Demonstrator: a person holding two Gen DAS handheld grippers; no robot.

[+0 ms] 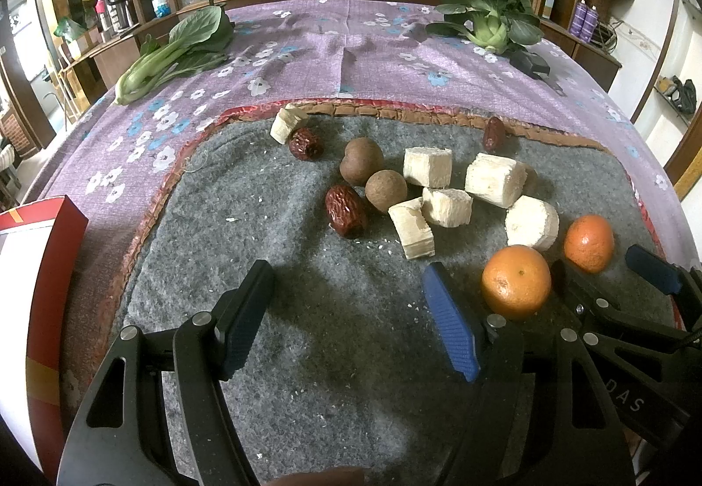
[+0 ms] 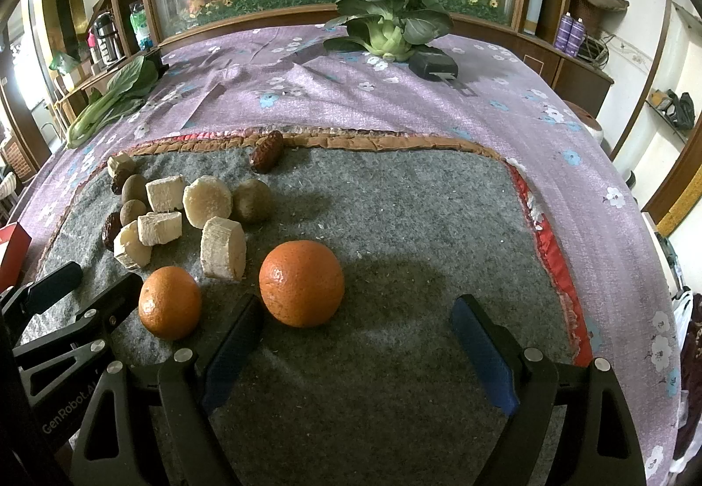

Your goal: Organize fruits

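Oranges: two round, glossy, dimpled; the larger orange [image 2: 302, 283] lies right of the smaller orange [image 2: 170, 302], near edge of the grey felt mat [image 2: 395, 223].
Left gripper [image 1: 349, 319]: jaws wide apart, holding nothing.
Right gripper [image 2: 357, 350]: spread wide, empty, just behind the larger orange.
Banana pieces [image 1: 496, 180]: pale, cut chunks, mid-mat.

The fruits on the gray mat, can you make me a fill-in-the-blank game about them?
1. The number of oranges on the gray mat is ____.
2. The jaws of the right gripper are ____.
3. The box at the left edge is red and ____.
4. The leafy vegetables lie on the ____ flowered cloth.

Missing words: two; open; white; purple
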